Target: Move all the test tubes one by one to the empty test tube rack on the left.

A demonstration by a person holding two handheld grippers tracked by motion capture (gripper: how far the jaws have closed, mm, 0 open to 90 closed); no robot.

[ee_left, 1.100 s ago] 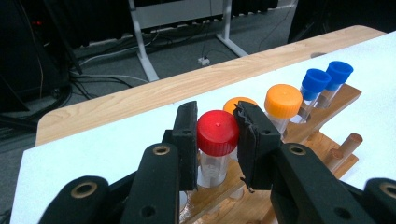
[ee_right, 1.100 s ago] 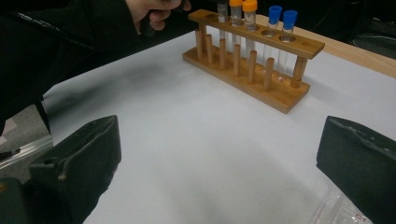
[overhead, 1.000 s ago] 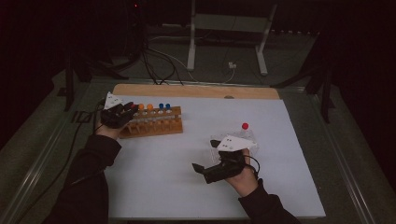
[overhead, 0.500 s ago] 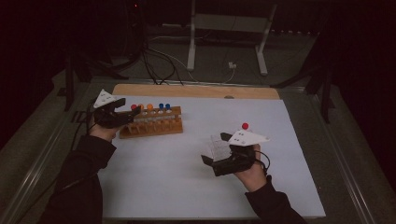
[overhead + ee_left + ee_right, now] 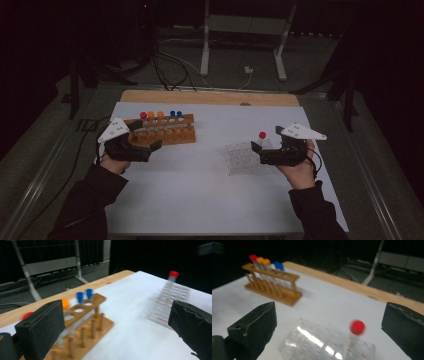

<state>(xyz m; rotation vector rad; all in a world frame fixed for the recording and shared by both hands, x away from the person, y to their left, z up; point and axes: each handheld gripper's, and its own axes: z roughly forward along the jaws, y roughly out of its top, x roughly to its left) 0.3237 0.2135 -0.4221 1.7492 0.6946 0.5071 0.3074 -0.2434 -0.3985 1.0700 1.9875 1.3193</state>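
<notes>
Standing red-capped tube [image 5: 262, 136] in clear rack [image 5: 243, 158]

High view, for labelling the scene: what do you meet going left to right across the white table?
Left tongs → wooden tube rack → clear plastic rack → red-capped tube → right tongs, held in the person's hand.

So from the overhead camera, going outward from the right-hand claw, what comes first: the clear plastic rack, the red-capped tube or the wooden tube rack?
1. Red-capped tube, beside the claw.
2. Clear plastic rack, just left; nearly tied.
3. Wooden tube rack, far left.
</notes>
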